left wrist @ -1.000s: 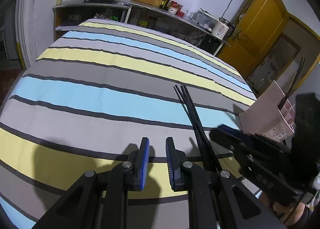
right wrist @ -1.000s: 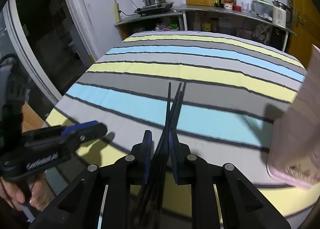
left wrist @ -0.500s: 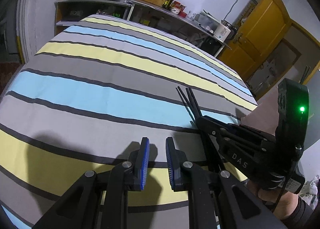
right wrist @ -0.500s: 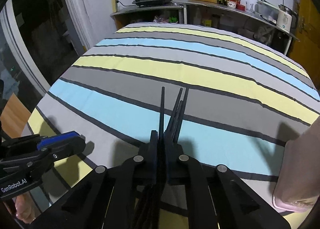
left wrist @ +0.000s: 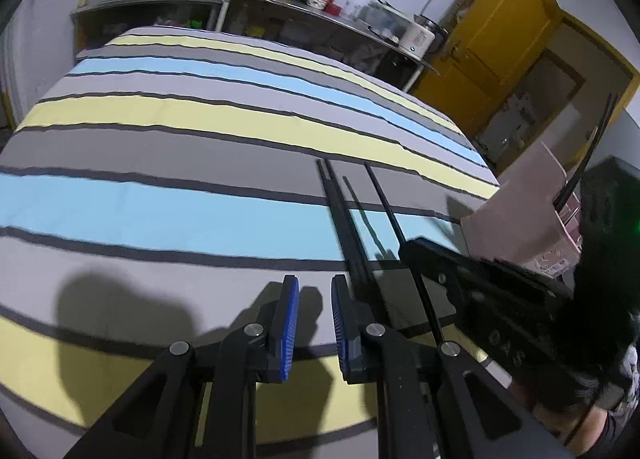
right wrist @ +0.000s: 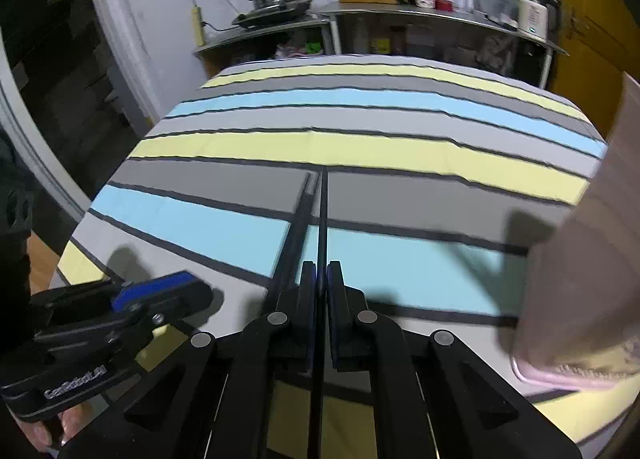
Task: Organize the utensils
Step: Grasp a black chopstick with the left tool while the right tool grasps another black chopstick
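Now one chopstick [right wrist: 322,219] is clamped between the right gripper [right wrist: 319,291] pads; the rest [right wrist: 298,227], just left, are kept clear during lifting. Left gripper [left wrist: 315,323] is slightly parted, empty.

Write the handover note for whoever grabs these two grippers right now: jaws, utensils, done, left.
Right gripper: jaws shut on one black chopstick, lifted off the loose chopsticks on the striped cloth.
Left gripper: jaws narrowly open, nothing between them, just left of the pile.
Pink holder: at the table's right edge, with chopsticks in holder already standing.
Done: some sticks stowed.
Left: drop the held stick into the holder, then likely fetch the rest.
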{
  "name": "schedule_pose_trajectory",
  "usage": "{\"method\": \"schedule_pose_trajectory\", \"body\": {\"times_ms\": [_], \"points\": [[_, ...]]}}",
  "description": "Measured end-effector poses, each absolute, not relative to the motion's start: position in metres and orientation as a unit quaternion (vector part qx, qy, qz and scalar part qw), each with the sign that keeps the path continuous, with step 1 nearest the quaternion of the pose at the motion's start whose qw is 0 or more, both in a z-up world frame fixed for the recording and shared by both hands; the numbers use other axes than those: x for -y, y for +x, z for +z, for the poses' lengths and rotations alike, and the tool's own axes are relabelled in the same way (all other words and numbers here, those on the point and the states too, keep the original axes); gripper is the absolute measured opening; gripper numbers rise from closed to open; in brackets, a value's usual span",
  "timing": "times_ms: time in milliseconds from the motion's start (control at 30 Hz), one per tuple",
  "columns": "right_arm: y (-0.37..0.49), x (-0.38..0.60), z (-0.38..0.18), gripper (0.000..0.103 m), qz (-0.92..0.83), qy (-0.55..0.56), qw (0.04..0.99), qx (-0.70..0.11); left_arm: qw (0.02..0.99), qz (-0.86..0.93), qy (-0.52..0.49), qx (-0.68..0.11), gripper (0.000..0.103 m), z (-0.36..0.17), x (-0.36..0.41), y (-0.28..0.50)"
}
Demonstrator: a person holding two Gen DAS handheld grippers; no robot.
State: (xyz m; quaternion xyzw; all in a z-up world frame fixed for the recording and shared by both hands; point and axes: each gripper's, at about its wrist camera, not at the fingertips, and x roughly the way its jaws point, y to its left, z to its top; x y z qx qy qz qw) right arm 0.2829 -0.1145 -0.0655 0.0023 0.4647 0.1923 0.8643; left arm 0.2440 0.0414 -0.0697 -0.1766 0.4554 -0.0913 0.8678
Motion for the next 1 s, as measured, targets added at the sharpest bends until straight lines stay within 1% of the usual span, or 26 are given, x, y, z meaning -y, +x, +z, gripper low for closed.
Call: {"method": "schedule_pose_trajectory", "body": {"times_ms": [67, 167, 267, 333, 400, 533, 667, 800, 867, 1000], "points": [[0.279, 0.122, -0.068, 0.005, 0.186, 0.008, 0.863, -0.469, 0.867, -0.094, -0.17, -0.459, 0.019, -0.072, -0.033, 0.251], [0.275, 0.131, -0.072, 0.005, 0.179, 0.019, 0.862, -0.474, 0.873, -0.092, -0.152, -0.454, 0.027, -0.073, -0.019, 0.258], [0.272, 0.138, -0.074, 0.005, 0.175, 0.025, 0.861, -0.477, 0.882, -0.081, -0.126, -0.447, 0.027, -0.073, -0.01, 0.26], [0.271, 0.142, -0.075, 0.005, 0.174, 0.028, 0.861, -0.478, 0.89, -0.071, -0.088, -0.442, 0.028, -0.072, -0.002, 0.259], [0.27, 0.144, -0.076, 0.005, 0.173, 0.032, 0.86, -0.48, 0.898, -0.059, -0.047, -0.434, 0.031, -0.072, 0.007, 0.255], [0.266, 0.147, -0.077, 0.005, 0.173, 0.033, 0.859, -0.481, 0.897, -0.056, -0.055, -0.435, 0.03, -0.072, -0.004, 0.251], [0.264, 0.149, -0.078, 0.005, 0.173, 0.036, 0.859, -0.481, 0.897, -0.049, -0.03, -0.437, 0.03, -0.072, -0.003, 0.246], [0.264, 0.15, -0.078, 0.005, 0.172, 0.039, 0.858, -0.482, 0.894, -0.047, -0.037, -0.443, 0.029, -0.071, -0.011, 0.243], [0.265, 0.15, -0.079, 0.005, 0.173, 0.039, 0.857, -0.484, 0.89, -0.053, -0.06, -0.449, 0.027, -0.07, -0.018, 0.246], [0.269, 0.147, -0.079, 0.005, 0.177, 0.037, 0.854, -0.488, 0.875, -0.063, -0.128, -0.462, 0.027, -0.07, -0.036, 0.257]]}}
